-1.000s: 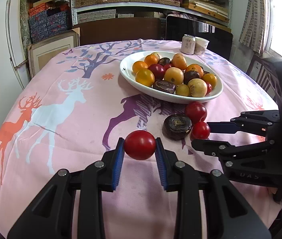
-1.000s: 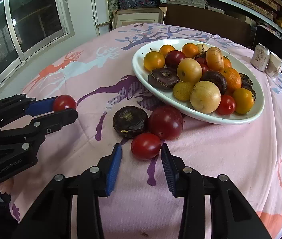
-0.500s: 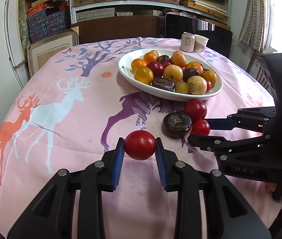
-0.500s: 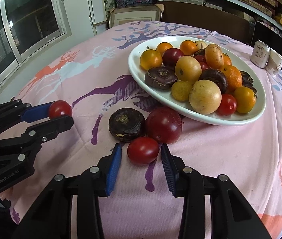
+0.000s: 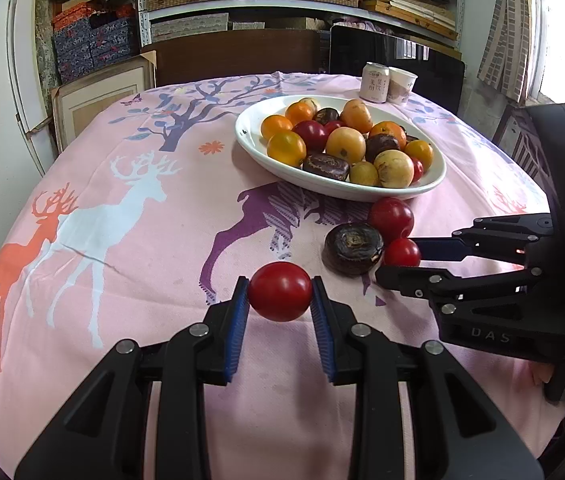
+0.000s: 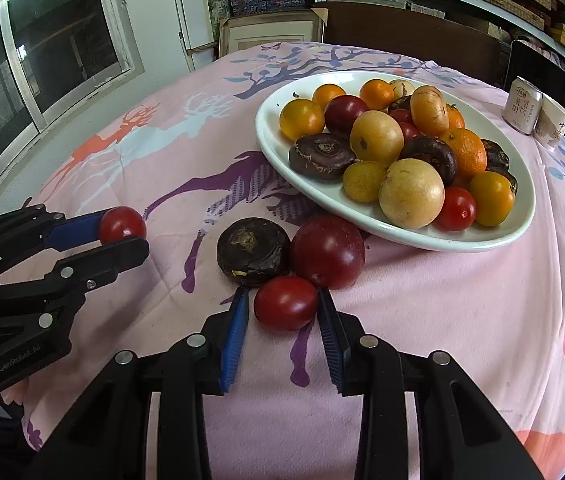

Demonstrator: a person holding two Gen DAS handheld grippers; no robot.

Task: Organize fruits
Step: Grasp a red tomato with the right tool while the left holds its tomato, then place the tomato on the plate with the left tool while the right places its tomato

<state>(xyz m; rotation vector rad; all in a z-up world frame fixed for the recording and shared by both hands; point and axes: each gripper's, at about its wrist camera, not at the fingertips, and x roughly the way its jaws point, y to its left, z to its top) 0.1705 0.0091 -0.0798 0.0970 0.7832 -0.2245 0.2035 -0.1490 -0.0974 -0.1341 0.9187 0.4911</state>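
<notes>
Tablecloth [image 5: 154, 240]; left hand-held gripper [image 5: 280, 300] gripping tomato [image 5: 280, 291]

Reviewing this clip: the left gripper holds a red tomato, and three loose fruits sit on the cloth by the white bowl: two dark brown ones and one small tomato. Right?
Not quite. Only one loose fruit is dark brown; the others are a large red fruit and the small tomato, as the right wrist view shows. The left gripper does hold a red tomato.

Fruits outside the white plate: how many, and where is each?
4. A red tomato is held in the left gripper. A smaller tomato lies between the closing fingers of the right gripper. A dark fruit and a red plum lie on the cloth beside it.
</notes>
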